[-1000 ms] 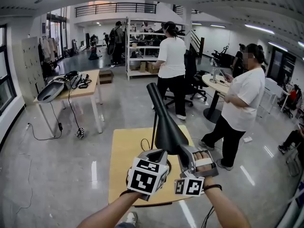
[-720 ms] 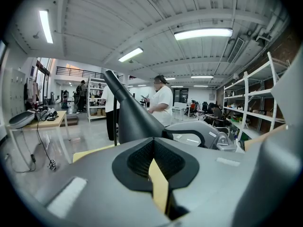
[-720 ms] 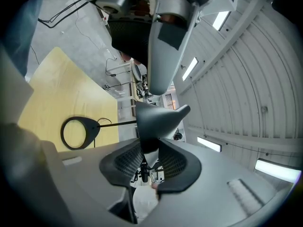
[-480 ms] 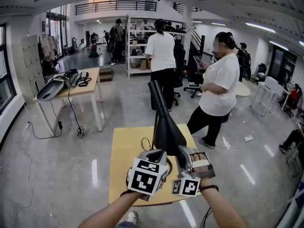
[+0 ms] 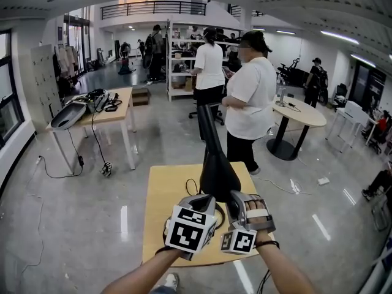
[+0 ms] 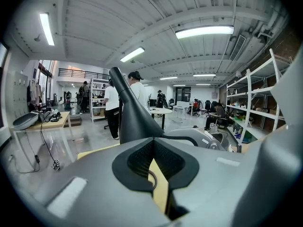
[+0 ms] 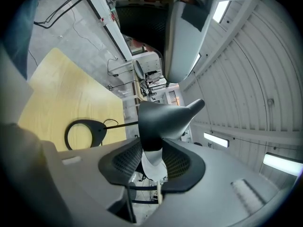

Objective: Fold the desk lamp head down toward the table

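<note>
A black desk lamp stands on a light wood table. Its cone-shaped head is tilted, narrow end up and wide rim toward me. My right gripper is at that rim, and its jaws are opening. In the right gripper view the lamp head still sits between the pads of the gripper, with the lamp's ring base on the table behind. My left gripper is just left of the head, shut on nothing. In its own view the pads of the gripper meet below the lamp head.
A person in a white shirt stands just beyond the table's far edge. A round table is at the back right. At the left a desk carries gear and hanging cables. White shelves and more people stand farther back.
Both grippers and the lamp head's wide end have sunk a little toward the table. The head's narrow end has swung right and stands steeper. People in the background have walked left.
</note>
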The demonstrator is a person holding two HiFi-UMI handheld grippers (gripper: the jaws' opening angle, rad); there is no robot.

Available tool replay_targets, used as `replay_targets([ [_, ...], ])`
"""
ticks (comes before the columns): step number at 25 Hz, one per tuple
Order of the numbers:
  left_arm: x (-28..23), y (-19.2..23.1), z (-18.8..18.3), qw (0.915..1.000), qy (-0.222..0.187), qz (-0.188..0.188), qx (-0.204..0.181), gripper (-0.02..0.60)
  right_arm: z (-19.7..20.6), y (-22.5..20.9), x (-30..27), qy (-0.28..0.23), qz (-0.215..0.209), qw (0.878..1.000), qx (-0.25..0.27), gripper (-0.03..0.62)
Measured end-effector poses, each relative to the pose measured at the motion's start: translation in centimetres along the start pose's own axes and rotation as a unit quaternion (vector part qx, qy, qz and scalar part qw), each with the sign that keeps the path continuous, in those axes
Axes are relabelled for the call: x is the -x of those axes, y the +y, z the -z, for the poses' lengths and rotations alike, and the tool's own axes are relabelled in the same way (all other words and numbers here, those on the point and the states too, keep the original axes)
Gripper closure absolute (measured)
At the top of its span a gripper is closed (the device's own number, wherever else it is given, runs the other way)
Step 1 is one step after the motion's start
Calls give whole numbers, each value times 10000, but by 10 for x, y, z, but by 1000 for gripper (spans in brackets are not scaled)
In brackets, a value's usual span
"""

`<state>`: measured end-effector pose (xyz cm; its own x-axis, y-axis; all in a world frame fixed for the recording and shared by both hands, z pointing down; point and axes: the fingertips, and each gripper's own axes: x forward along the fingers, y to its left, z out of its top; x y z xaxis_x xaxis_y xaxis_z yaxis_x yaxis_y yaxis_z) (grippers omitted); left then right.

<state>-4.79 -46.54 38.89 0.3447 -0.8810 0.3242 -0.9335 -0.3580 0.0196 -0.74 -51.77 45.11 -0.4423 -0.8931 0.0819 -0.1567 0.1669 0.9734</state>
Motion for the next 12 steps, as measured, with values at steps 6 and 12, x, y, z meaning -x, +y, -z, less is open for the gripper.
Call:
replay_targets([
  [6,-6,-3,7,10000,44,1,32,561,7,9,-6,71,-108,9999,-84,467],
  [12,-2,-6,7,10000,57,-28,46,561,10,11,-4,126,-193,9996,-186,459],
])
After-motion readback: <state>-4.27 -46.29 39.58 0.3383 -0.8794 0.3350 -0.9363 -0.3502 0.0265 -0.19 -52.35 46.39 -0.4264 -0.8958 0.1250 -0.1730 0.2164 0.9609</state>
